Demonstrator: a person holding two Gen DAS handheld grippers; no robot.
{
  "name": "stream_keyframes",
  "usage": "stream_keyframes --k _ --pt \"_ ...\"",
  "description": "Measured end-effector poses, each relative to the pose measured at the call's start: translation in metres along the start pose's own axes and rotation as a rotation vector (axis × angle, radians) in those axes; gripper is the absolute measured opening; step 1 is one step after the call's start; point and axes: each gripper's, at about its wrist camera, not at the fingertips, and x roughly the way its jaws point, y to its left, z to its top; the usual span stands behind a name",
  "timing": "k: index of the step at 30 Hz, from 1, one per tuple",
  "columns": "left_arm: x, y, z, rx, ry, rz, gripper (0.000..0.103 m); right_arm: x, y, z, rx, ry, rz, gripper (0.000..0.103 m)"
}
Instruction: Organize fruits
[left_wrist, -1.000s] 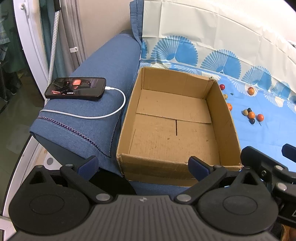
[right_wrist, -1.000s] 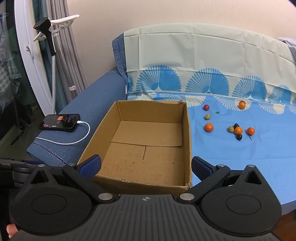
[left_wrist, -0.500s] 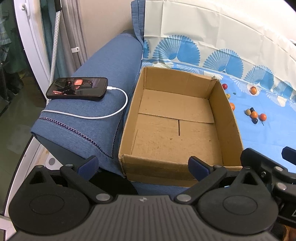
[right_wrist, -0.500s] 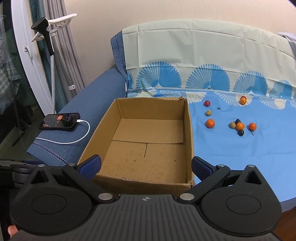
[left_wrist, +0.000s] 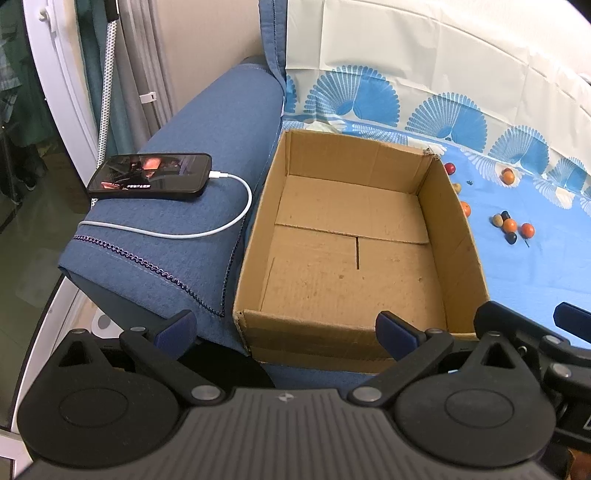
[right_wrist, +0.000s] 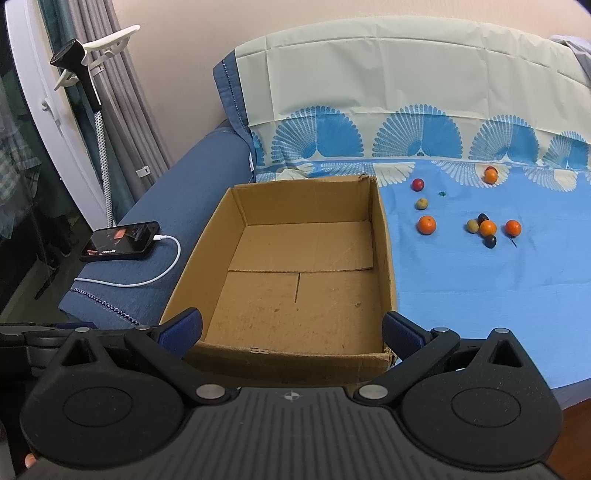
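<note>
My left gripper (left_wrist: 284, 326): fingers spread apart, empty, before the cardboard box (left_wrist: 354, 258).
My right gripper (right_wrist: 291, 330): spread apart, empty.
Fruits (right_wrist: 484, 227): small round orange, red, tan and dark balls, right of the box on the smooth blue sheet (right_wrist: 480, 295).
Right view only: the white stand (right_wrist: 99, 107).
Phone (left_wrist: 151, 181): glossy, corded, on the denim armrest (left_wrist: 207, 147) left of the box.

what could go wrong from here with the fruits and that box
The small round fruits lie loose on the blue sheet; a nudge from the open right gripper could roll them away. The tight cluster makes it likely one pinch disturbs its neighbours. The phone and its cable rest on the sofa arm right beside the cardboard box; the open left gripper could snag them.
</note>
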Motion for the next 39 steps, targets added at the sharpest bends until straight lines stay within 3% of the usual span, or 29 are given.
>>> stream_keyframes --k 3,7,9,17,24,31,34,39 --pt "0.002 -0.003 0.002 0.003 0.003 0.002 0.103 0.002 -0.004 0.001 0.007 -0.031 0.022 0.103" --pt "0.004 -0.007 0.008 -0.001 0.007 -0.017 0.103 0.002 -0.008 0.006 -0.020 -0.044 -0.013 0.103" --pt "0.005 -0.011 0.012 -0.002 0.010 -0.024 0.103 -0.002 -0.015 0.010 -0.001 -0.092 0.013 0.103" --pt "0.015 -0.051 0.030 0.065 0.011 -0.026 0.103 -0.011 -0.057 0.029 0.037 -0.192 0.011 0.103" --pt "0.031 -0.106 0.052 0.142 0.037 -0.092 0.103 -0.011 -0.134 0.041 0.106 -0.214 -0.173 0.103" --pt "0.061 -0.194 0.088 0.224 0.057 -0.203 0.103 0.003 -0.229 0.044 0.150 -0.229 -0.401 0.103" --pt "0.088 -0.241 0.103 0.261 0.080 -0.239 0.103 0.018 -0.268 0.046 0.121 -0.235 -0.463 0.103" --pt "0.147 -0.319 0.123 0.308 0.122 -0.266 0.103 0.067 -0.333 0.052 0.130 -0.170 -0.495 0.103"
